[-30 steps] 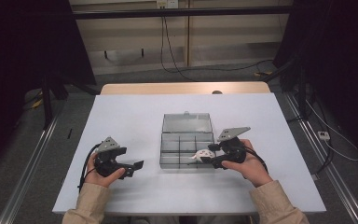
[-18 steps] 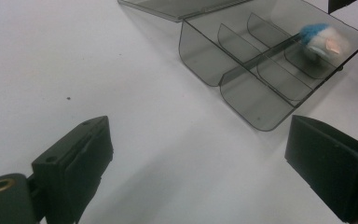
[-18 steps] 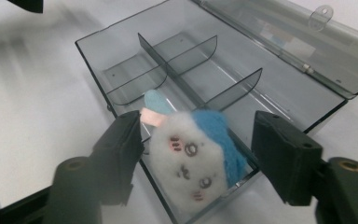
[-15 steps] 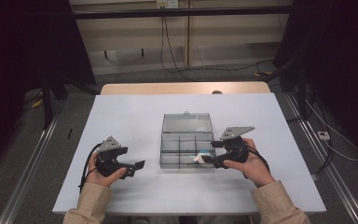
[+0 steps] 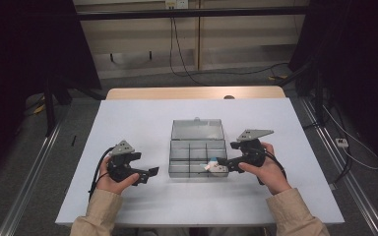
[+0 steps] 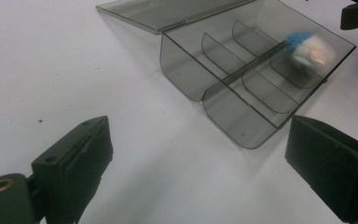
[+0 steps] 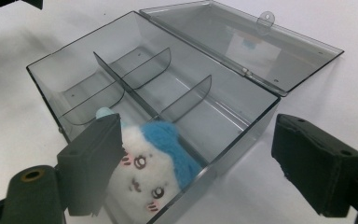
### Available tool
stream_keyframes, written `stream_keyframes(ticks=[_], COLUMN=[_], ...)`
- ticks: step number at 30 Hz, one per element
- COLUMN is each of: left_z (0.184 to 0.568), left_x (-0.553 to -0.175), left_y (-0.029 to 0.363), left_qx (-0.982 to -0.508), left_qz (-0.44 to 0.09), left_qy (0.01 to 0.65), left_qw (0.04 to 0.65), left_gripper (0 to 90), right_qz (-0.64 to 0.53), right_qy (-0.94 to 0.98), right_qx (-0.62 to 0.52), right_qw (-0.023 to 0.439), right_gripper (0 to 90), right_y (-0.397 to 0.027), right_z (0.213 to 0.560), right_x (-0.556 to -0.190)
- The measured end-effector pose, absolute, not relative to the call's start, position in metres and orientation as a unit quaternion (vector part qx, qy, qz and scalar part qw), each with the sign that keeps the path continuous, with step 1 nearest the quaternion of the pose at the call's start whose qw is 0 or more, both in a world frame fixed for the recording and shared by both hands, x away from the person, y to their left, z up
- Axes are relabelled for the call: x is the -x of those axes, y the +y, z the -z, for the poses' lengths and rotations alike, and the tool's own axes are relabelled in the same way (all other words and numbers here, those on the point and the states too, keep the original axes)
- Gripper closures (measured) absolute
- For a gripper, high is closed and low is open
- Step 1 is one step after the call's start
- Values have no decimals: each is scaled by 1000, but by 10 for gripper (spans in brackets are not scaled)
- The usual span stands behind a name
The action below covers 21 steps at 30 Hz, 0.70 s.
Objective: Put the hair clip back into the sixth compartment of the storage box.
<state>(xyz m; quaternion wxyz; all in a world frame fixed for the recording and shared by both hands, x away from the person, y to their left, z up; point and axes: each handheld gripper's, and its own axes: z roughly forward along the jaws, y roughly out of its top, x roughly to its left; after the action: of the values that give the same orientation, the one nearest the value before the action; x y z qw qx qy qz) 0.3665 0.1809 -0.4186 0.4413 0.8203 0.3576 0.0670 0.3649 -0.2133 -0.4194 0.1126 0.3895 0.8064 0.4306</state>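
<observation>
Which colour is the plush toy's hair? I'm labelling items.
Blue, above a white face; the plush toy shows best in the right gripper view.

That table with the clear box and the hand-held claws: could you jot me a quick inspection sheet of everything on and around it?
Surface: white table, a small dark speck near the left claw.
Job's things: smoky clear box, lid open, dividers inside; plush toy with blue hair lies in a near corner compartment.
Clutter: nothing seen.
Grippers: right claw has just been opening, pads off the toy; left claw open, holding nothing.
Cables: one trails from each claw; more on the floor beyond.
Surroundings: dark curtains, floor rails, pale back wall.
</observation>
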Motion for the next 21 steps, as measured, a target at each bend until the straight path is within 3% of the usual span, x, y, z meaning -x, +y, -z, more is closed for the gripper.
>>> stream_keyframes(ticks=[21], left_z=[409], left_x=[-401], left_y=[151], left_qx=[-821], left_qz=[-54], left_qy=[363], left_qw=[438], left_gripper=[67], right_qz=[-431], right_qy=[776], right_qx=[-438], right_qw=[139], right_gripper=[140], right_y=[-225], right_z=[420], right_x=[-384])
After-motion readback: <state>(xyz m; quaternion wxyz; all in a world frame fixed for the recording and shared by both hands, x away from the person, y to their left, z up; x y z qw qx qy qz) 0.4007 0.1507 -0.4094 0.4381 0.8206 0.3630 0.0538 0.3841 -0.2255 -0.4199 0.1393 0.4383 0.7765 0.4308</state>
